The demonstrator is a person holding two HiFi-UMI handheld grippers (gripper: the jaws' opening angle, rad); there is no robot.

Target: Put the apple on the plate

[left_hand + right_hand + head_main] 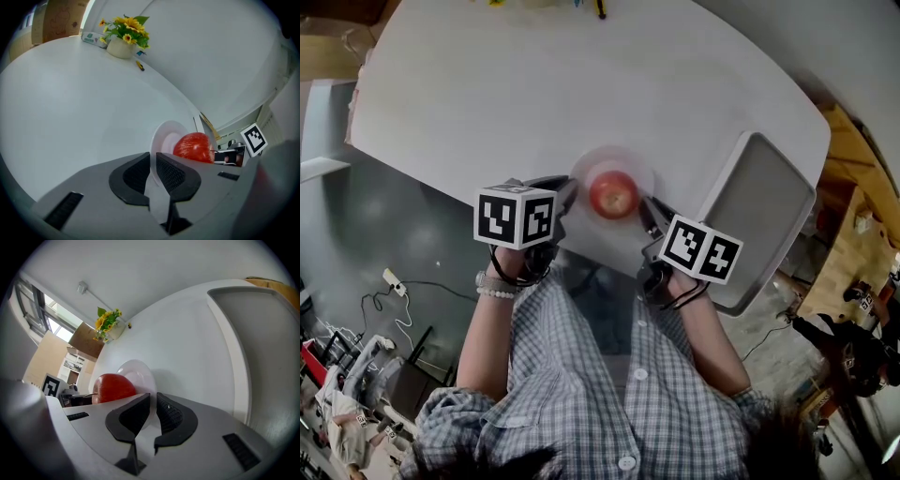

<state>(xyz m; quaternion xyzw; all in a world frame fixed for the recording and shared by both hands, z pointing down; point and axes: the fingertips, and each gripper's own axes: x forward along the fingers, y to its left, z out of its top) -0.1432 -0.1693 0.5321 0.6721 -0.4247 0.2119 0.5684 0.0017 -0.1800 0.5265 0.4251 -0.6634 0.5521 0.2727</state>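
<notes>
**A:** Where is the apple?

**B:** The red apple [614, 194] sits in the middle of the white plate [586, 169], stem side up. The plate is over the near edge of the tabletop [581, 84], about halfway along it. I cannot tell whether it rests on the surface or is held just above it.

**A:** And the fingers?

**B:** The left gripper [566, 193] has its fingers [171, 173] pressed almost together, with the plate's left rim pinched between the ribbed pads. The right gripper [649, 214] does the same on the opposite rim. Its fingers [171, 416] stand a narrow slit apart, and the thin white edge fills that slit. Neither gripper touches the apple, which lies just beyond each pair of jaws.

**A:** What's around them?

**B:** A grey tray [759, 216] lies at the right end of the tabletop, overhanging the near edge a little, close to the right gripper but apart from the plate. At the far edge stands a pot of yellow flowers [123, 44] with a small dark-and-yellow thing beside it. It is too small to name.
</notes>
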